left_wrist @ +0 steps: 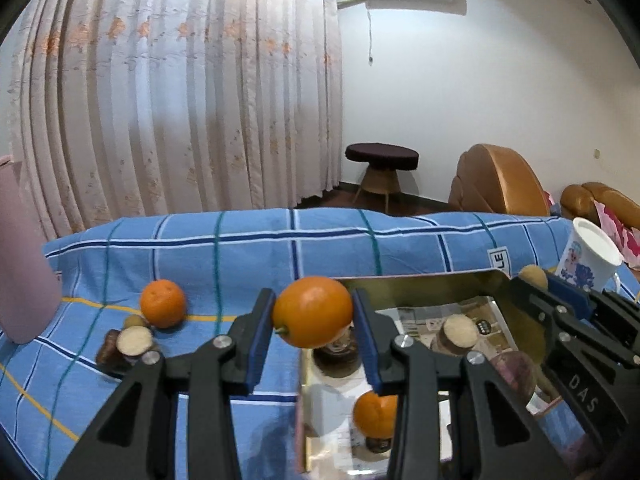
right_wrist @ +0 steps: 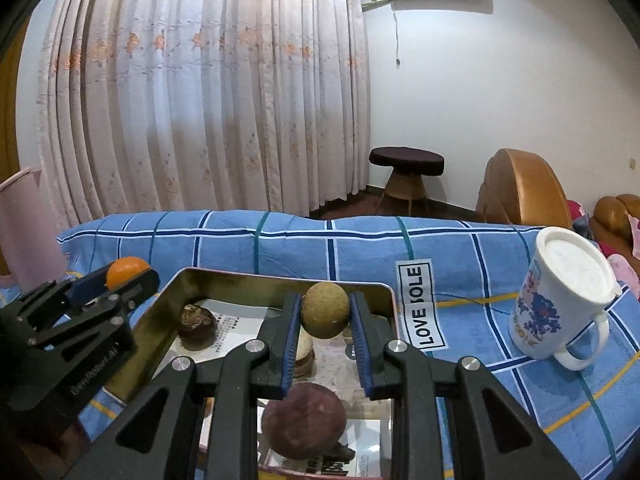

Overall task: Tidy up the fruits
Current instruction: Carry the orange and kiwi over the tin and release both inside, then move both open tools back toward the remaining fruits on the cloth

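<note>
Both claws are loaded at once: the left gripper (left_wrist: 313,314) is clenched on an orange (left_wrist: 313,311), held up off the blue checked cloth (left_wrist: 240,256) right at the near left corner of the mirrored tray (left_wrist: 420,280), while the right gripper (right_wrist: 325,316) grasps a small tan round fruit (right_wrist: 325,310) between its blue pads, hanging over the tray's far half. Under and behind the left claw a second orange (left_wrist: 374,414) already sits in the tray, and below the right claw lie a dark purple round fruit (right_wrist: 303,420) and a cut pale piece; off to that claw's left a brown knobbly one (right_wrist: 197,322) rests near the tray's back wall. So the sorting looks well along, I'd say, but not finished: out to the left of the left claw another orange (left_wrist: 163,303) and a cut tuber-like piece (left_wrist: 134,340) lie loose on the cloth, apart from the tray. A white mug (right_wrist: 560,300) stands to the right of the right claw, untouched.
</note>
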